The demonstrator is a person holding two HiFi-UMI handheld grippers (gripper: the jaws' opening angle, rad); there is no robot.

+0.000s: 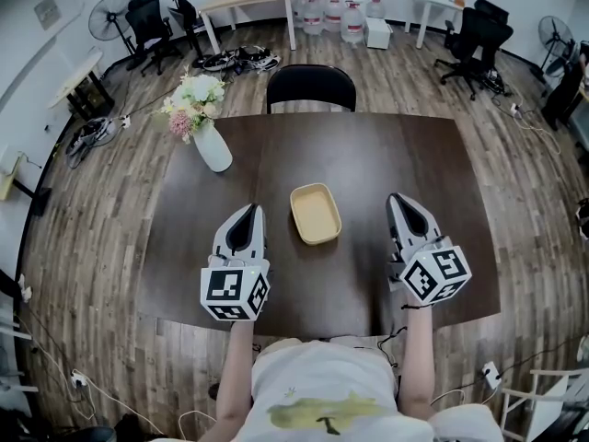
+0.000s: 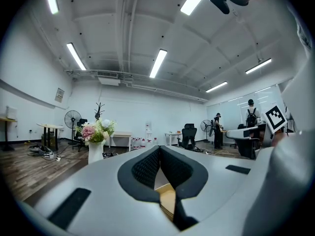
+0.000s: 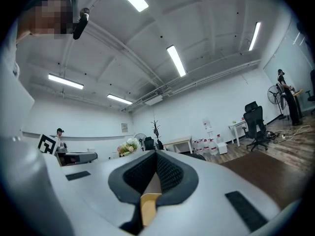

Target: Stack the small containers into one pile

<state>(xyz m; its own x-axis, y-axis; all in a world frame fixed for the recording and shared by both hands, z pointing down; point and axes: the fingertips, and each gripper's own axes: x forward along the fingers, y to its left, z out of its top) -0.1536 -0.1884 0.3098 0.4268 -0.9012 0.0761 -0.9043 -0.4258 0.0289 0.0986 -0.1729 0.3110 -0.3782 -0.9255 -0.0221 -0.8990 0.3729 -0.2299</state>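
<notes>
One tan container (image 1: pixel 315 214) is in view, open side up, its long axis running away from the person with the far end angled slightly left. It lies on the table (image 1: pixel 414 145) between the left gripper (image 1: pixel 249 210) and the right gripper (image 1: pixel 398 198), touching neither. Both grippers have their jaws together, with nothing clamped.

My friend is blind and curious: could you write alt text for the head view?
From above: a person holds a shut left claw and a shut right claw over a dark table, one on each side of a yellow container. A flower vase stands far left, a chair beyond.
</notes>
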